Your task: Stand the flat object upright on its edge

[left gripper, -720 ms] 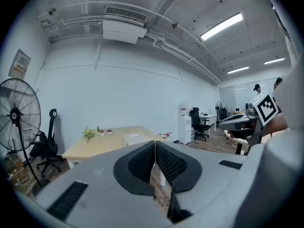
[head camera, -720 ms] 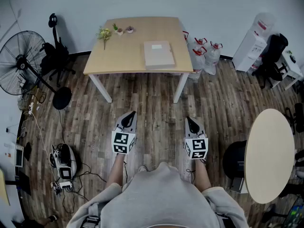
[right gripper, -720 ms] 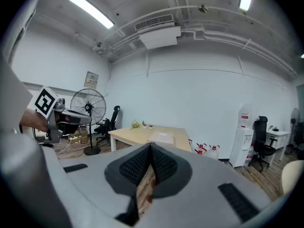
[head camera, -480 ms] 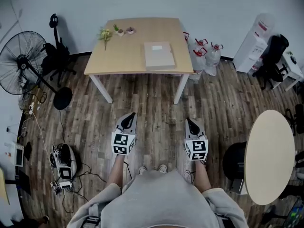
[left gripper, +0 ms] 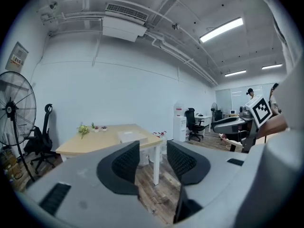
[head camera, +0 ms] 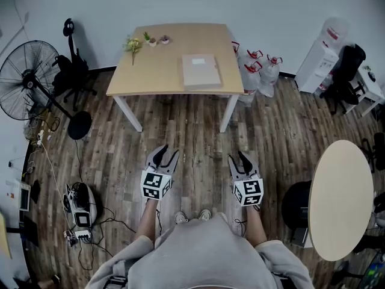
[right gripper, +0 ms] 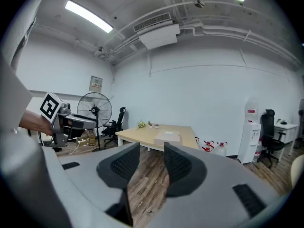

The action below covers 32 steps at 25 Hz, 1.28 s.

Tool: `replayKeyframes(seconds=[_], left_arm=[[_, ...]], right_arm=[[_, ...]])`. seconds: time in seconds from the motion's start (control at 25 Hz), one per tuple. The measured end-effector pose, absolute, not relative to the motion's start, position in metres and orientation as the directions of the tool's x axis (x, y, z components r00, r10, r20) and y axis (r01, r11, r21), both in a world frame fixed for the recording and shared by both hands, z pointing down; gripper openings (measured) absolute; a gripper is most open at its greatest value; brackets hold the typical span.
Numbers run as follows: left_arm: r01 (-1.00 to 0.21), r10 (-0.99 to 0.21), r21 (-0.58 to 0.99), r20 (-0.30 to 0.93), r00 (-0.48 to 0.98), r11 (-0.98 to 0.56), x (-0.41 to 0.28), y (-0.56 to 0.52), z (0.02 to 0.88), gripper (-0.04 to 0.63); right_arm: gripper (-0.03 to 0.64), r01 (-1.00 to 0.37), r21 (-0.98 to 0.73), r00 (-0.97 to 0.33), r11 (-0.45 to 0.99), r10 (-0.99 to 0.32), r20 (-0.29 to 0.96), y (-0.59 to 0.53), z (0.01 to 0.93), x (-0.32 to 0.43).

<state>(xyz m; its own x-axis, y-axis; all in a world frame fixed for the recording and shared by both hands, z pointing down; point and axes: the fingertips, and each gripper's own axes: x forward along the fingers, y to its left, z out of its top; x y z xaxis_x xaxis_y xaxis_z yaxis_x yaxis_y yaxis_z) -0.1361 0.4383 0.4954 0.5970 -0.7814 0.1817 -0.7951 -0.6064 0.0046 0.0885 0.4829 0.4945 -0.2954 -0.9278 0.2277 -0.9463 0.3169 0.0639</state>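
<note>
— What sort of place is this?
— An office. Swivel chairs (head camera: 346,71), a water dispenser (head camera: 322,48), a table (head camera: 159,68), strip lights (left gripper: 221,30) under a bare ceiling with ducts (left gripper: 124,13).

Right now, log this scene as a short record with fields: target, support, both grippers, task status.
target: flat box, lying flat
support: wooden table, box toward its right near corner
left gripper: jaws apart, empty, over the floor
right gripper: jaws apart, empty, over the floor
task status: not begun; both grippers short of the table
</note>
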Motion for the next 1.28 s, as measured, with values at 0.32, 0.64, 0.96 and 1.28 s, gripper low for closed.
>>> replayKeyframes(seconds=[0.32,0.64,0.96,1.28], left_arm=[[-0.782,-0.763,0.027,0.202,0.614,-0.622,-0.121,0.452,0.507,0.262],[-0.804,-0.784,0.007,0.215,0.582,-0.595,-0.110,0.451,0.510,0.262],[-0.815,-0.793,0.014,0.218,0.569,-0.580,-0.093,0.446,0.513,0.262],[-0.810,-0.790,0.012,0.215,0.575,-0.586,-0.082,0.421,0.516,0.262]], right_arm=[[0.331,-0.929,0.068,-0.339,0.363,-0.912,0.231,0.485,0.502,0.091],[0.316,-0.920,0.064,-0.363,0.387,-0.902,0.233,0.484,0.505,0.106],[0.308,-0.913,0.066,-0.377,0.402,-0.895,0.237,0.476,0.509,0.122],[0.300,-0.912,0.066,-0.379,0.405,-0.894,0.240,0.450,0.514,0.128]])
